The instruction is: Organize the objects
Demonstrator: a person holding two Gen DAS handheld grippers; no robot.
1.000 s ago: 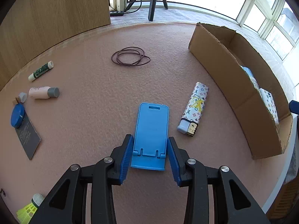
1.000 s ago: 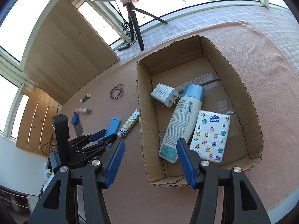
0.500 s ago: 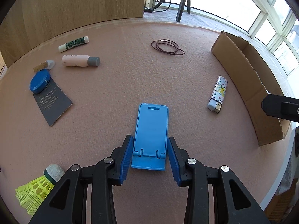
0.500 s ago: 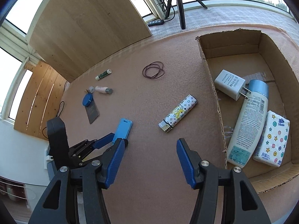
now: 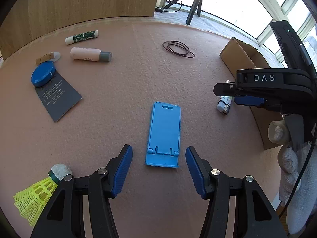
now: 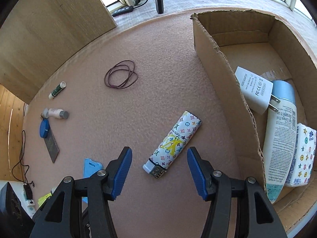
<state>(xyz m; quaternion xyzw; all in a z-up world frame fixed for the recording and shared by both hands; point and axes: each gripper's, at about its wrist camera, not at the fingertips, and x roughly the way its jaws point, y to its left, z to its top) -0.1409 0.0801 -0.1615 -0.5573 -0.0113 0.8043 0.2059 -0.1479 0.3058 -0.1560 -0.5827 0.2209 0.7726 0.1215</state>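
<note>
Evidently the left tongs (image 5: 158, 168) had just been opening: their blue pads (image 5: 122, 170) stood spread on either side of the blue phone stand (image 5: 164, 133), clear of its edges, so nothing was pinched. The stand lay flat and folded on the pink felt of the desk (image 5: 128, 79), its hinged foot end toward the tongs. It looked like thin moulded plastic, so probably light and stiff, with smooth faces that could slip. Its long straight side edges seemed the sensible place to pinch, near the foot where the hinge adds thickness. Lying so flat, it would leave little for the pads to get under.

The right tongs (image 6: 159, 170) were also spread and empty, hanging above the patterned lighter (image 6: 172, 144), which lay diagonally on the felt just beside the cardboard box (image 6: 223, 75). The lighter appeared small, hard and light, likely glossy. A grip across its narrow width at mid-body looked safer than one on the metal head, though the tongs would probably need turning to square with its slant.

Inside the box already lay a white charger (image 6: 254, 89), a lotion bottle (image 6: 280, 136) and a tissue pack (image 6: 302, 154).
</note>
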